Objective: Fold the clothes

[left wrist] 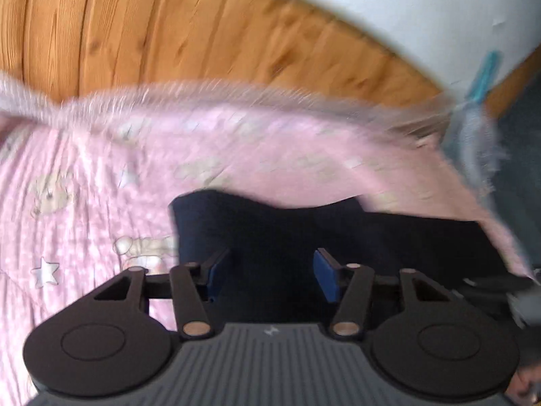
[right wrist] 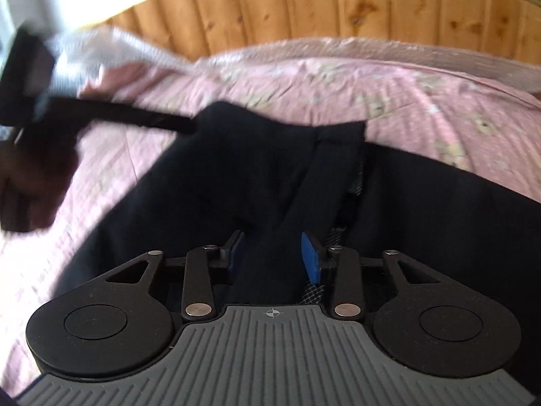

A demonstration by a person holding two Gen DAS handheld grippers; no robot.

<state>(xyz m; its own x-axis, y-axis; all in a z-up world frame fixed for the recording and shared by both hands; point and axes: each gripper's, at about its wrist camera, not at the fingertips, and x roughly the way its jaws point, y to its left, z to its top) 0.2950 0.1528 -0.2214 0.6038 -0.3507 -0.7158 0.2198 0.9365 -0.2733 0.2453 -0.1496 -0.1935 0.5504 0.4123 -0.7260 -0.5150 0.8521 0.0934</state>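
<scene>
A dark navy garment (right wrist: 236,176) lies on the pink bedcover (right wrist: 422,101), with a checked lining showing at a seam (right wrist: 355,182). My right gripper (right wrist: 274,257) hangs low over it, jaws apart, a raised fold of the dark cloth running between the blue pads (right wrist: 311,260) without being pinched. In the left wrist view, my left gripper (left wrist: 270,272) stands open above the garment's (left wrist: 304,230) far edge, nothing between its pads. From the right wrist view the left gripper (right wrist: 182,124) is a blurred dark shape at the garment's upper left corner, held by a hand (right wrist: 30,182).
A wooden headboard (left wrist: 169,34) (right wrist: 338,10) stands behind the bed, with white wall (left wrist: 439,6) above it. The pink cover (left wrist: 84,186) carries a bear and star print. A blurred teal and white object (left wrist: 480,101) hangs at the right of the left wrist view.
</scene>
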